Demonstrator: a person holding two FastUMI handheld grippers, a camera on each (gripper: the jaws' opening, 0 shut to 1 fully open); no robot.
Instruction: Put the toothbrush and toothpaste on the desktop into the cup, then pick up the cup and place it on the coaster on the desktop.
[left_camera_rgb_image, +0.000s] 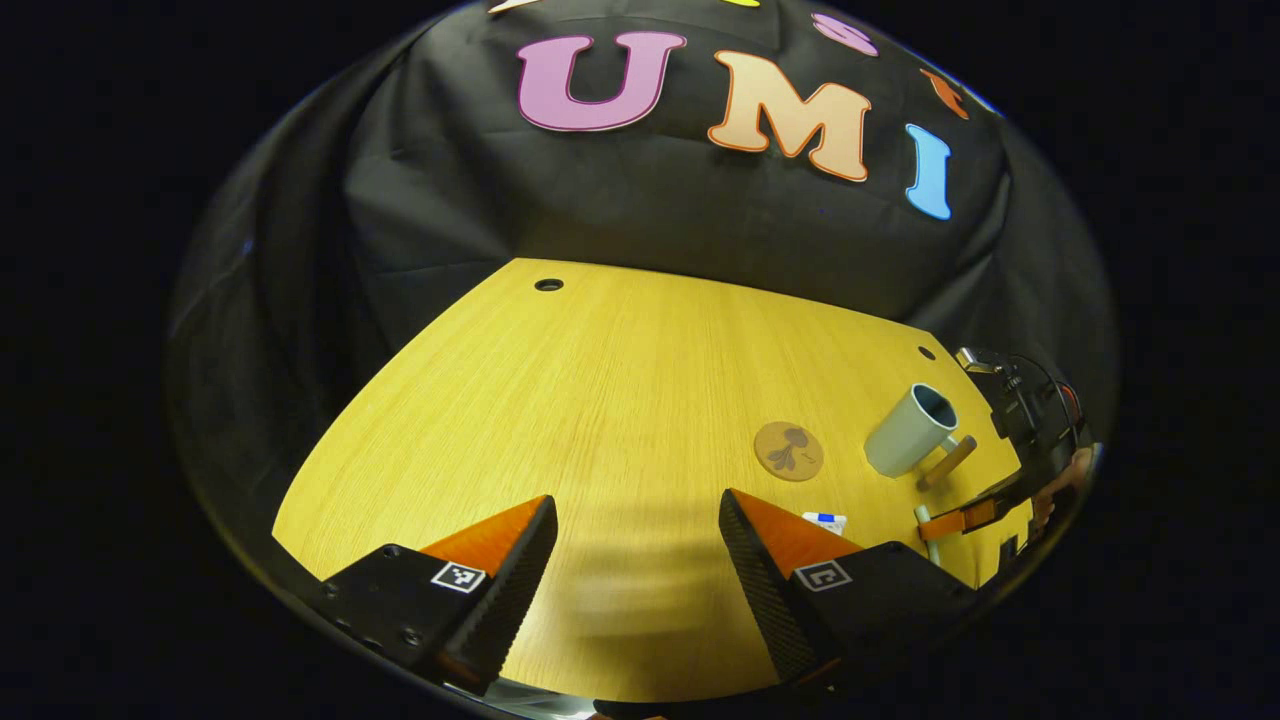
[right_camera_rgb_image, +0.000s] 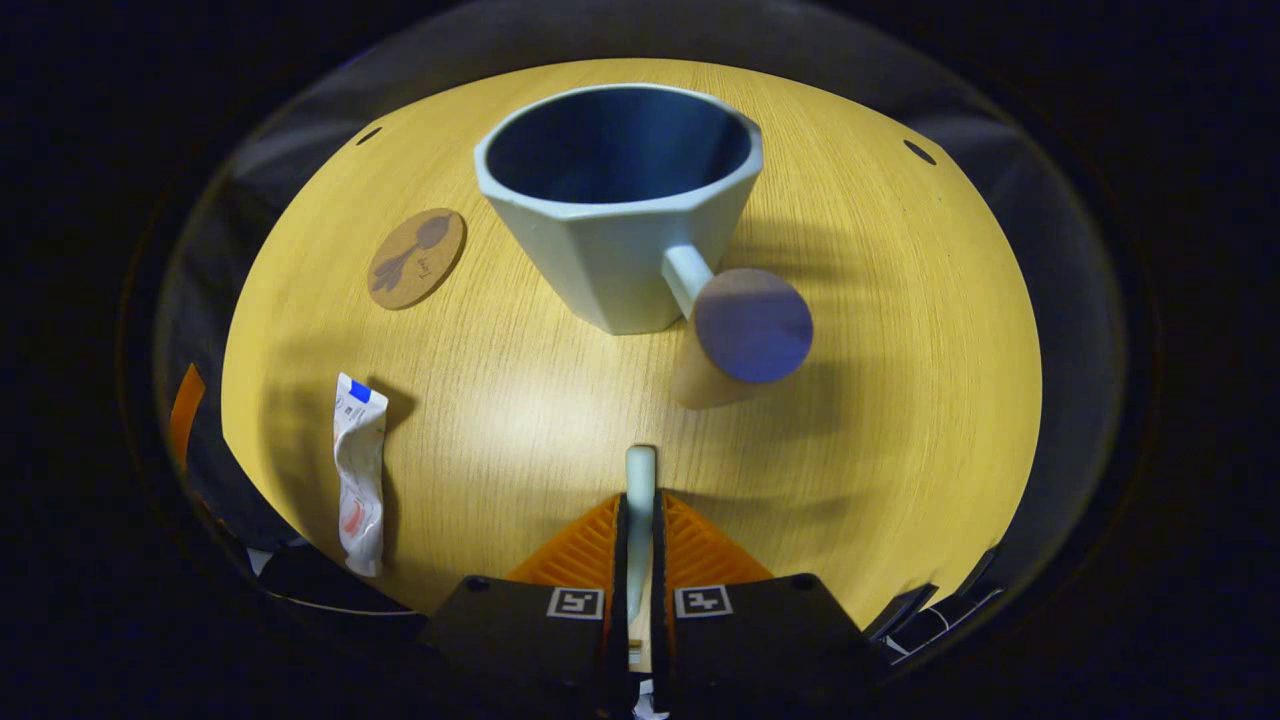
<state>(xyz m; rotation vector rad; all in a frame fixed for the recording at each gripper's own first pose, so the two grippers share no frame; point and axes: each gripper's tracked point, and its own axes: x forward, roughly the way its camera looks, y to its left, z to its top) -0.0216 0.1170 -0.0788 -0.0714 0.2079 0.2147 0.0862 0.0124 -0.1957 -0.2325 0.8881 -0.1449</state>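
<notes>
**Desk layout, right gripper view**

I see cup (right_camera_rgb_image: 620, 215) at 12 on desk (right_camera_rgb_image: 900, 400), handle twd me. Coaster (right_camera_rgb_image: 417, 258) at 10, apart from cup. Toothpaste (right_camera_rgb_image: 359, 470) at 8, flat. Toothbrush (right_camera_rgb_image: 640, 500) at 6, btwn my fingers.

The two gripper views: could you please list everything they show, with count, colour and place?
Faceted ceramic cup: one, pale blue-grey, upright at mid-desk, empty, handle ending in a round disc.
Round cork coaster: one, brown with dark print, bare, left of the cup.
Crumpled toothpaste tube: one, white with blue end, flat on the desk, near left.
Slim toothbrush handle: one, pale, clamped upright.
Wooden desk: one, yellow.
Booth cloth: black, behind the desk.
Left gripper: open, over bare desk.
Right gripper: shut on the toothbrush handle.
</notes>
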